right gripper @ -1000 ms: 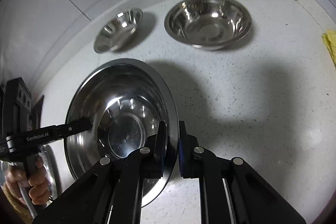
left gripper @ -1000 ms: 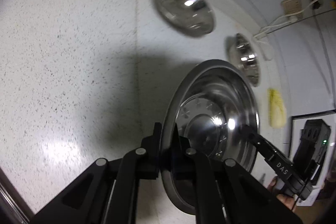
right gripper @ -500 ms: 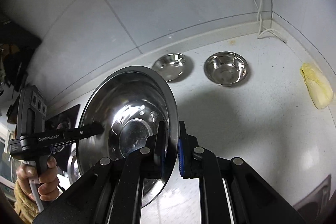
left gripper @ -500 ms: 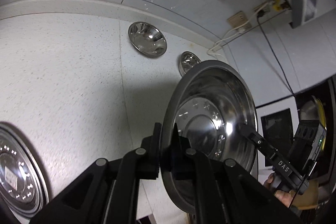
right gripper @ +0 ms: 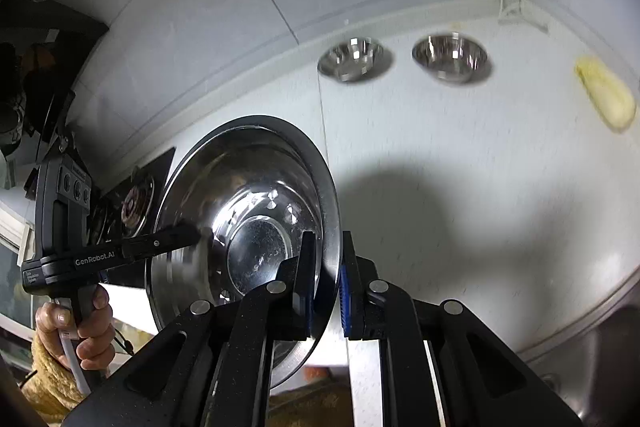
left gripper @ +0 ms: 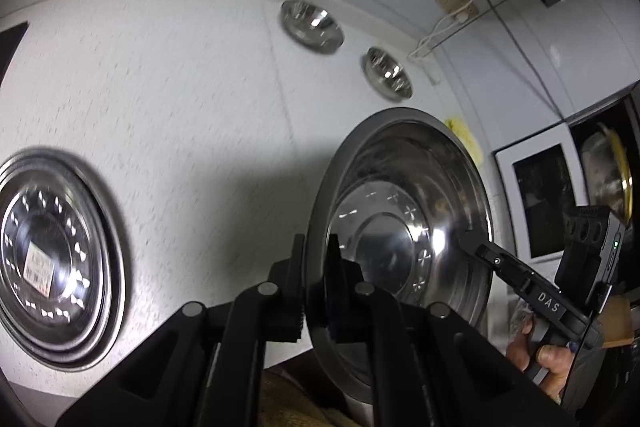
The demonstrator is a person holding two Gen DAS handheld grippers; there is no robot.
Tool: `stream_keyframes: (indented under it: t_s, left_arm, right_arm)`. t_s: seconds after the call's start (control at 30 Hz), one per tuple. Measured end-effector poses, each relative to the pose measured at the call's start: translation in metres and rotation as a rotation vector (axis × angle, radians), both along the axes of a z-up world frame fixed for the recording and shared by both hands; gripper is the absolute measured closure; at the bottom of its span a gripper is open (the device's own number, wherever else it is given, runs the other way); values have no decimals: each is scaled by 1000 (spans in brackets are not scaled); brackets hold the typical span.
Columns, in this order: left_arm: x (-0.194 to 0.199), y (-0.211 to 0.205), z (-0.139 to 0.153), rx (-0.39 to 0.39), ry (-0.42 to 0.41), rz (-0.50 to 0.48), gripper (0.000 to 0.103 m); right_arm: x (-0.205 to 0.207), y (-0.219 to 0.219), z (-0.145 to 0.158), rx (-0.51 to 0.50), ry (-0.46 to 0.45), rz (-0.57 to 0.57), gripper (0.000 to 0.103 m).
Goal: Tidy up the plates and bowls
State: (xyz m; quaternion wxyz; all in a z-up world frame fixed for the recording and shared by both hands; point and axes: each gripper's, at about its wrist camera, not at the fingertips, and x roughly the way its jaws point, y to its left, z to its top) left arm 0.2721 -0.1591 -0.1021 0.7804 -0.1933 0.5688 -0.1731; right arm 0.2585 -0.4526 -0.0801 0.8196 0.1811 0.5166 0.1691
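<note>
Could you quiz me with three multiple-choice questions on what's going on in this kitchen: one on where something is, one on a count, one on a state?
1. Where does the plate with the sticker lie?
A. on the counter
B. in the sink
C. on the stove

2. How many small bowls stand by the wall?
A. one
B. two
C. four

3. How is the big steel plate held?
A. by one gripper
B. lying free
C. clamped at opposite rims by both grippers

Answers: 1 A, it rests flat on the speckled counter. 2 B, one small bowl and another bowl. 3 C, left gripper and right gripper each pinch its rim.
</note>
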Motion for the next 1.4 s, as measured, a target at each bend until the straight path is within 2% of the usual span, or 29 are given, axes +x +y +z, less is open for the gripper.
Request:
stream_keyframes:
  t_s: [0.33,0.57,0.83,0.9,0.93,1.07,1.17,1.4]
  left_arm:
    - [-6,-13,-81,83,126,21,95]
    - [-4,-28,-104,123,139,25,95]
    - [-8,-27,-102,140,123,46,93]
    - [-9,-28,-97,136,106,59,69]
    - [-10,-28,-94,138,94,63,67]
    - [-12,-25,-84,154,59,65,60]
    - [-13,-22,-78,173,37,74,59]
    - [-2,-12,-69,173,51,98,56]
  right_arm:
    - [-3,1,-78,0,137,-15,93]
    - [-1,-9,-106,-14,189,-23,93]
    - [-3,-18,-99,17,167,-11,93]
    - [-3,-21,-97,20,159,-11,93]
    - [-2,-23,-95,17,155,-11,92]
    - [-2,-25,-92,17,138,-11,75]
    - [-2,-27,-88,17,120,-14,73]
    - [5,-44,-77,25,81,-43,54]
